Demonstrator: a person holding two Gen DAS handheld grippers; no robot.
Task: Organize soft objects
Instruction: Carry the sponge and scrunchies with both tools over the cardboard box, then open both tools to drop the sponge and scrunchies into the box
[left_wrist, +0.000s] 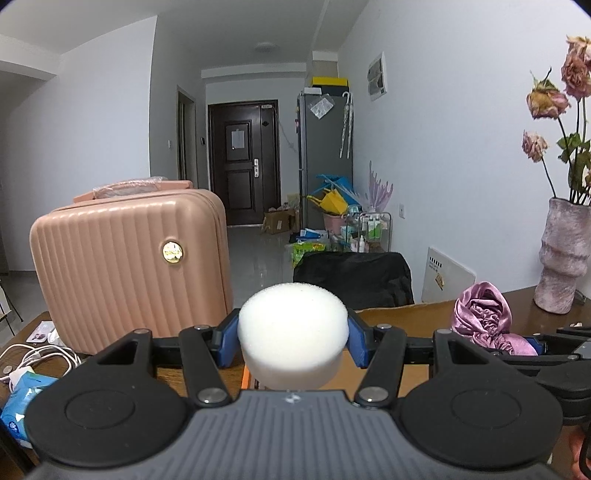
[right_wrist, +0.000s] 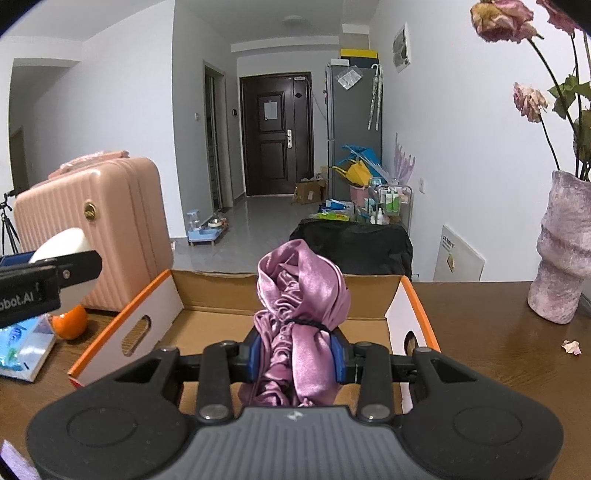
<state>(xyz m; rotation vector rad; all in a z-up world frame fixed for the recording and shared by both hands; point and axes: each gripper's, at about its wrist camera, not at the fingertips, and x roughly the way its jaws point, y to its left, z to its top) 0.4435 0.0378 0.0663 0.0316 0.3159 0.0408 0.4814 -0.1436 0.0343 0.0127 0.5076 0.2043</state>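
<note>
My left gripper (left_wrist: 293, 341) is shut on a round white sponge (left_wrist: 293, 334), its blue pads pressing both sides; the sponge (right_wrist: 62, 240) also shows at the left of the right wrist view, beside the left gripper (right_wrist: 66, 271). My right gripper (right_wrist: 297, 354) is shut on a bunched purple satin cloth (right_wrist: 303, 291), held above the near end of an open cardboard box (right_wrist: 218, 295) with orange edges and white side flaps. In the left wrist view that cloth (left_wrist: 484, 314) and the right gripper (left_wrist: 539, 345) lie to the right. The box's inside looks bare where it shows.
A pink ribbed suitcase (left_wrist: 129, 266) stands on the brown table (right_wrist: 498, 354) to the left of the box. An orange (right_wrist: 70, 321) and a blue tissue pack (right_wrist: 22, 347) lie by it, white cables (left_wrist: 40, 358) too. A pink vase (right_wrist: 565, 251) with dried roses stands right.
</note>
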